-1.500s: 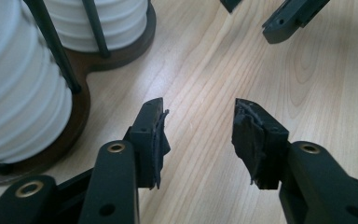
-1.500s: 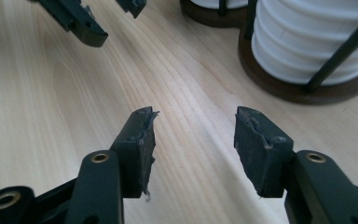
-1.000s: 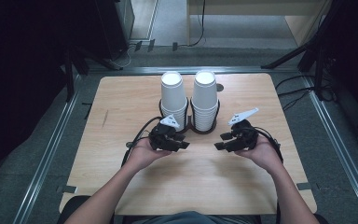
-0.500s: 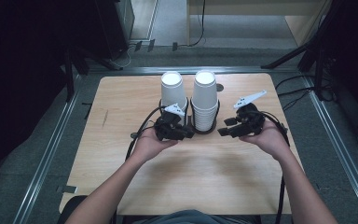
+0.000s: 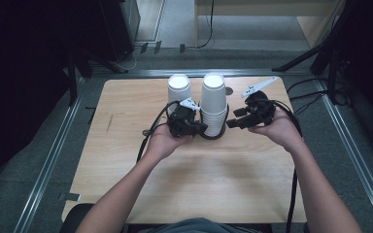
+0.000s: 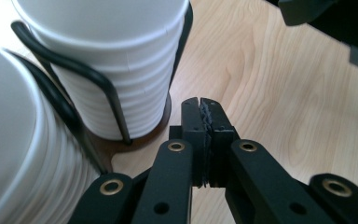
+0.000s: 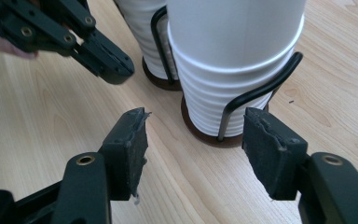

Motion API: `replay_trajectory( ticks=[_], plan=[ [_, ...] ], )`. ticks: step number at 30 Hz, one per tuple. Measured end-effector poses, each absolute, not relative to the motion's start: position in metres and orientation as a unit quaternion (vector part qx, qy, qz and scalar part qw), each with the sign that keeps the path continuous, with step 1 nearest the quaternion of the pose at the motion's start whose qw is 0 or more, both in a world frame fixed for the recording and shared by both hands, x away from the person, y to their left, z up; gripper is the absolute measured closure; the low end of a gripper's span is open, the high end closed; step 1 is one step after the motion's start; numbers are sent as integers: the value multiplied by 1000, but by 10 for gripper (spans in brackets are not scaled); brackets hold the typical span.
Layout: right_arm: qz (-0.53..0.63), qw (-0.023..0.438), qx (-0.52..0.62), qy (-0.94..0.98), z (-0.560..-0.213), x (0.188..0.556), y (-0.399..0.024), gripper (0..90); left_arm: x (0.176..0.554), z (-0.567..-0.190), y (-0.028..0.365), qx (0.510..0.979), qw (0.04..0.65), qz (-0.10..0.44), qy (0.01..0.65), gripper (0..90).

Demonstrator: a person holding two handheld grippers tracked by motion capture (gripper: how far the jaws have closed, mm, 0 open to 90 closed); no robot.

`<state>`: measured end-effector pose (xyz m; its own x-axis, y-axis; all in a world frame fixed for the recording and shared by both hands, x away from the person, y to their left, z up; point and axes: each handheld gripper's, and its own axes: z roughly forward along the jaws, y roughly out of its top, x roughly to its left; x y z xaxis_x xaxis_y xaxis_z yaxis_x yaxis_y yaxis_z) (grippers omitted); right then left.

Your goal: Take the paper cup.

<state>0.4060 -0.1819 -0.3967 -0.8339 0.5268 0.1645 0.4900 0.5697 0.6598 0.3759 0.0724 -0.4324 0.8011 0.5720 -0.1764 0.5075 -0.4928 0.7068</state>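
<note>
Two cup stacks stand upright in wire holder (image 5: 217, 135) at table (image 5: 126, 160) far centre. Taller right cup stack (image 5: 212, 104) lies just ahead of right gripper (image 7: 193, 135), jaws part open, just been opening, nothing between. Left gripper (image 6: 205, 121) jaws pressed together, just been closing, empty, near side of left cup stack (image 5: 180, 90). Right hand (image 5: 279, 131) better placed for taller stack.

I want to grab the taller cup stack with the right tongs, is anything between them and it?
Nothing stands between the open right tongs and the taller cup stack. Only the holder's black wire runs across the stack's lower front.
</note>
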Motion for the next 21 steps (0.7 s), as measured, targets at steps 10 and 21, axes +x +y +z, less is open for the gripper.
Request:
replay_trajectory(
  ticks=[10, 21],
  plan=[
    [368, 43, 281, 885, -380, 417, -174, 367, 390, -428, 63, 846, 395, 50, 356, 899],
    [373, 58, 268, 886, -365, 433, -159, 292, 393, -429, 57, 846, 374, 81, 370, 898]
  ],
)
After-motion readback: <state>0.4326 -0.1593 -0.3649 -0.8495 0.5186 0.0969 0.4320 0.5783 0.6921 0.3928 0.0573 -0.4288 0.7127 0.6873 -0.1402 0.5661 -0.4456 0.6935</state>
